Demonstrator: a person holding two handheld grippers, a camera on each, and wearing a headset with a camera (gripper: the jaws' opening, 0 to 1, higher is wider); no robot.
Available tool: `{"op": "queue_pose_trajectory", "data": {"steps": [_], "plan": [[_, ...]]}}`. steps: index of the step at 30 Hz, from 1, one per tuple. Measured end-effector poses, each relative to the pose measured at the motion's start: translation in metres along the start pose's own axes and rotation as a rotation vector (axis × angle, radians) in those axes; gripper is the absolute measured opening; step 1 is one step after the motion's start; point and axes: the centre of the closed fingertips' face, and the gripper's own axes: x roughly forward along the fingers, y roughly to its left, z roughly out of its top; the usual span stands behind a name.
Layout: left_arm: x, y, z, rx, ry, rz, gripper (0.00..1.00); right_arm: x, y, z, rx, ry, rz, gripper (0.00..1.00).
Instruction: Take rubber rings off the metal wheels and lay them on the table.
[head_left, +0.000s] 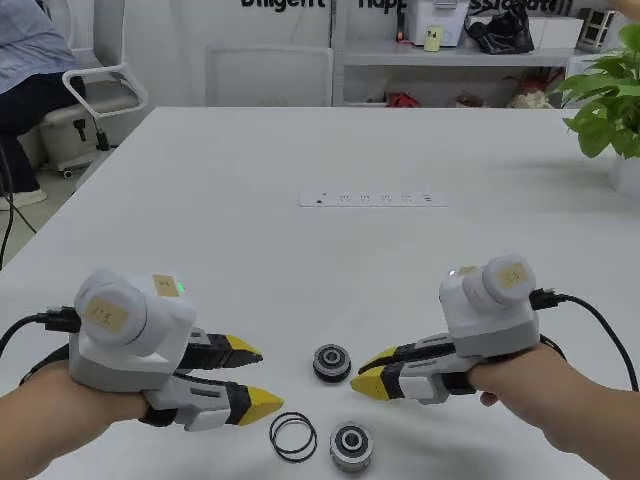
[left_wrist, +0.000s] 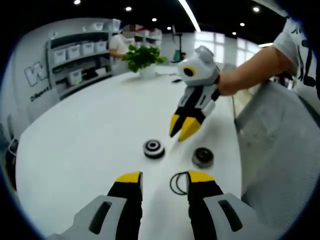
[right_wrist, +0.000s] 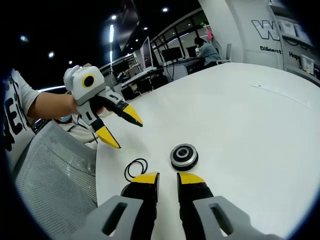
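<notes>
1. The left gripper (head_left: 255, 376) is closest, down at 7 o'clock in the head view. Its two yellow tips are spread wide apart and hold nothing.
2. The right gripper (head_left: 371, 371) is at 5 o'clock. Its tips are almost together, with just a thin gap showing in the right gripper view. Nothing is between them.
3. Two thin black rubber rings (head_left: 293, 436) lie flat on the white surface (head_left: 300, 150), one partly over the other. They sit near the front edge, between the two grippers. These rings look done: they are off and laid down.
4. The near wheel (head_left: 351, 444) lies flat just beside the rings, at their 3 o'clock. No gripper touches it.
5. The far wheel (head_left: 332, 362) lies at 12 o'clock from the near wheel. The right gripper points at it from 3 o'clock, very near but not touching. The left gripper points toward it from 9 o'clock, a bit farther off.
6. I think the job is partly done. The far wheel looks dark around its outside, so it may still wear a ring. The wheels are too small in the pictures for me to be sure. If a ring is left, a gripper has to hold the wheel while the other pulls the ring off.
</notes>
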Motion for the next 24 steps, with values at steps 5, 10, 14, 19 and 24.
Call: {"op": "queue_pose_trajectory", "data": {"steps": [5,10,14,19,24], "plan": [[0.002,0.001,0.0,0.001,0.003,-0.001,0.36,0.001,-0.003,0.001,0.0,-0.004,-0.007,0.11],[0.004,0.004,0.0,0.0,0.006,-0.002,0.35,0.002,-0.005,0.001,-0.003,-0.003,-0.012,0.11],[0.006,0.005,0.0,0.0,0.009,-0.004,0.35,0.003,-0.007,0.0,-0.006,-0.003,-0.017,0.11],[0.009,0.007,0.0,-0.001,0.009,-0.005,0.35,0.004,-0.009,0.001,-0.011,-0.004,-0.024,0.12],[0.012,0.008,0.001,-0.001,0.011,-0.006,0.35,0.005,-0.012,0.001,-0.017,-0.005,-0.03,0.12]]}}
